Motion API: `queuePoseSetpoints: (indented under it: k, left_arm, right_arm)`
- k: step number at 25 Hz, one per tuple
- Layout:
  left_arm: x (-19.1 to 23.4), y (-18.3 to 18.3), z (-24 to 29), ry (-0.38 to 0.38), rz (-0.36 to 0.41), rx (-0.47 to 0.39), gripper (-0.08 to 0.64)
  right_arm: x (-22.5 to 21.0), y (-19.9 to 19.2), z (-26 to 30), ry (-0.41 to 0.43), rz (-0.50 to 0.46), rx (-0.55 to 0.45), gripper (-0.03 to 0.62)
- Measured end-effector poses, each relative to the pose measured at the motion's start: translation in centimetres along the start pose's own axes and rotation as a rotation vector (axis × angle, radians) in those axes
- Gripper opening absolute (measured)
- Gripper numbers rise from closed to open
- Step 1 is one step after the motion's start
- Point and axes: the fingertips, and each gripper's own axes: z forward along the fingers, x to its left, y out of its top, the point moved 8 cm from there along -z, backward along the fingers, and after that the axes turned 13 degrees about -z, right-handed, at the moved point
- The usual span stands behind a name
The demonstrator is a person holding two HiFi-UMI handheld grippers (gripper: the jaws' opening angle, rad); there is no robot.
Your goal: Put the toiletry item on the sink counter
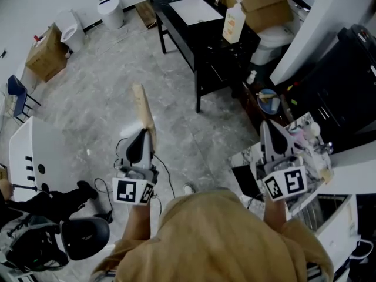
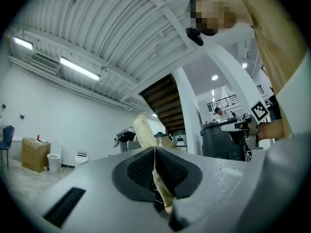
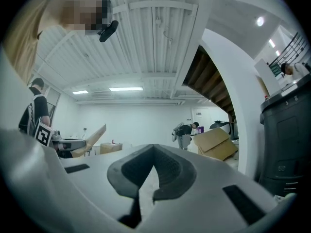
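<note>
1. Left gripper (image 2: 155,150): your jaws are closed on the packet (image 1: 143,107). It is flat and tan, and it sticks out past the tips, tilted up and forward over the floor.
2. Right gripper (image 3: 154,147): your jaws meet at the tips, with nothing between them.
3. Counter (image 1: 179,37): one, black, ahead of you and well apart from the packet. Grey floor (image 1: 106,81) lies between.
4. On the counter: one white panel (image 1: 195,9), one pump bottle (image 1: 234,22) and one box (image 1: 258,2) at the far end.
5. Beside the counter, on its right: one white toilet (image 1: 271,40). One small bottle (image 1: 251,77) stands nearer you.
6. Boxes: two in all; the second box (image 1: 44,54) stands by the left wall.
7. To your left: one blue chair (image 1: 17,93). Cables (image 1: 164,175) lie on the floor by the left gripper.
8. Room: marbled grey floor, white walls (image 3: 146,120) and a ribbed white ceiling (image 2: 97,28) with strip lights (image 2: 80,68).
</note>
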Motion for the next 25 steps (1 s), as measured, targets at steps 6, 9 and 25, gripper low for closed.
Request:
queuePoseSetpoints:
  k: [6, 9, 25]
  left_arm:
    - [2.1, -1.7, -0.2, 0.012, -0.033, 0.019, 0.006]
    - [3.3, -2.2, 1.0, 0.022, -0.036, 0.043, 0.006]
    - [6.7, -6.1, 31.6, -0.068, -0.028, 0.095, 0.006]
  right_arm:
    - [1.5, -1.4, 0.8, 0.008, 0.009, 0.031, 0.002]
    - [1.0, -2.3, 2.6, 0.012, 0.022, 0.045, 0.002]
    - [-15.0, -10.3, 23.8, 0.035, 0.100, 0.048, 0.002]
